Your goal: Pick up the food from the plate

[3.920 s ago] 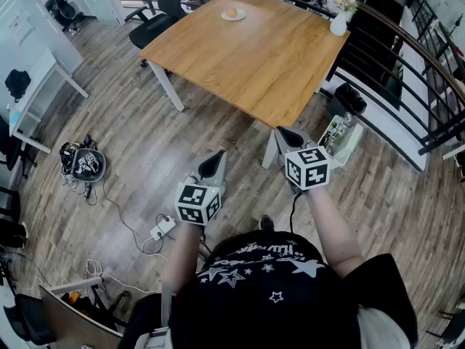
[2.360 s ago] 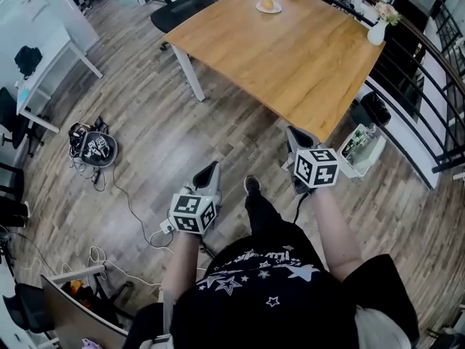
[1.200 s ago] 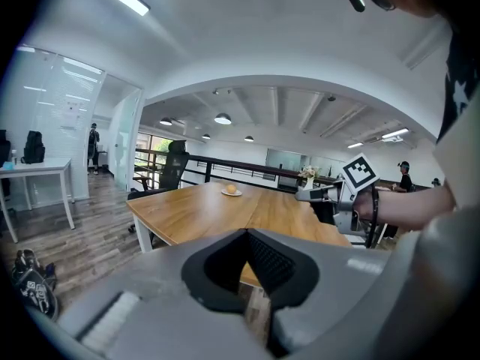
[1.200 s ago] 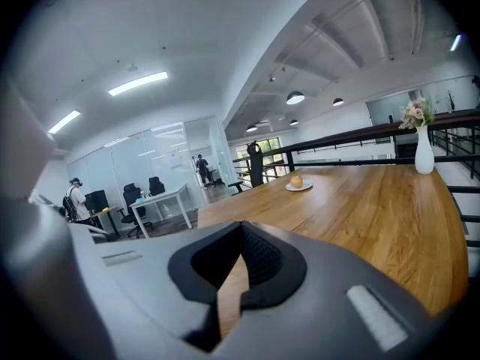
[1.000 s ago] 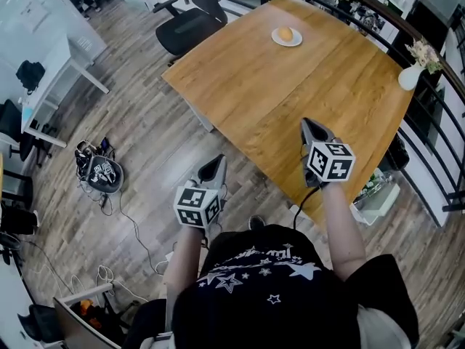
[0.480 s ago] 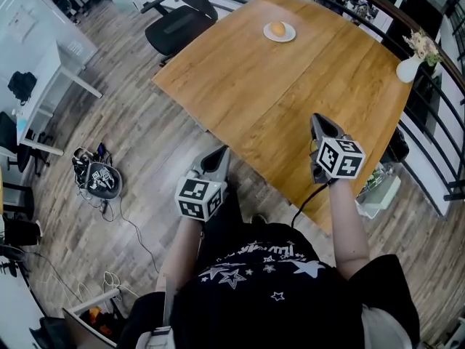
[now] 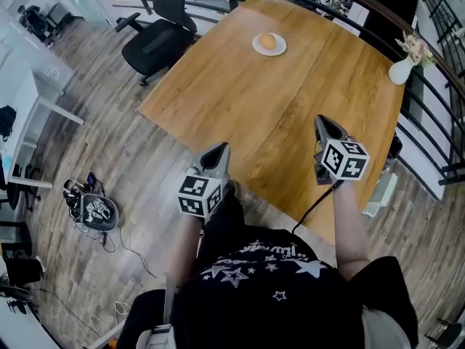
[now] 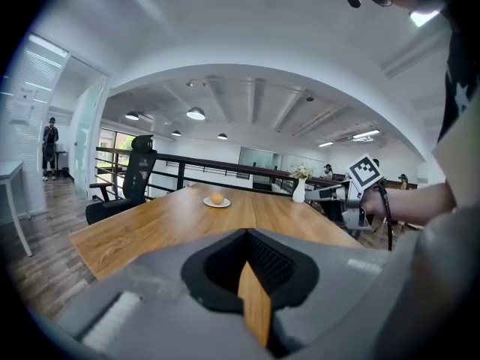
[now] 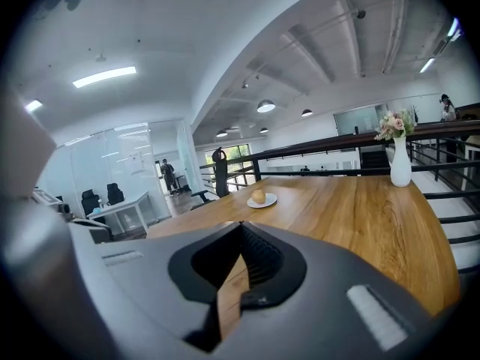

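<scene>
Clearly still on the approach, judging by the gap left to cover. Find the food (image 7: 268, 41), a small round orange-brown piece, on the white plate (image 7: 256, 48) near the far edge of the wooden table (image 7: 240, 100), well apart from both grippers. Note the left gripper (image 7: 220, 150) at the table's near edge and the right gripper (image 7: 322, 122) over the near part of the top, each with jaws pressed together and nothing between them. Close the remaining distance first. Then choose one gripper, probably the right as the nearer to the tabletop, and spread its jaws wider than the food well before arriving. Come in low and nearly level, straddle the food at its middle without knocking the plate's rim, and squeeze gently, treating it as likely soft. Lift straight up to avoid dragging the plate. Keep clear of the white vase (image 7: 400, 70) at the right-hand corner. Compare with the head view of about four seconds back: table then far ahead, both grippers over the plank floor. Compare also with half a second back: left gripper then over the floor, now at the table's edge.
</scene>
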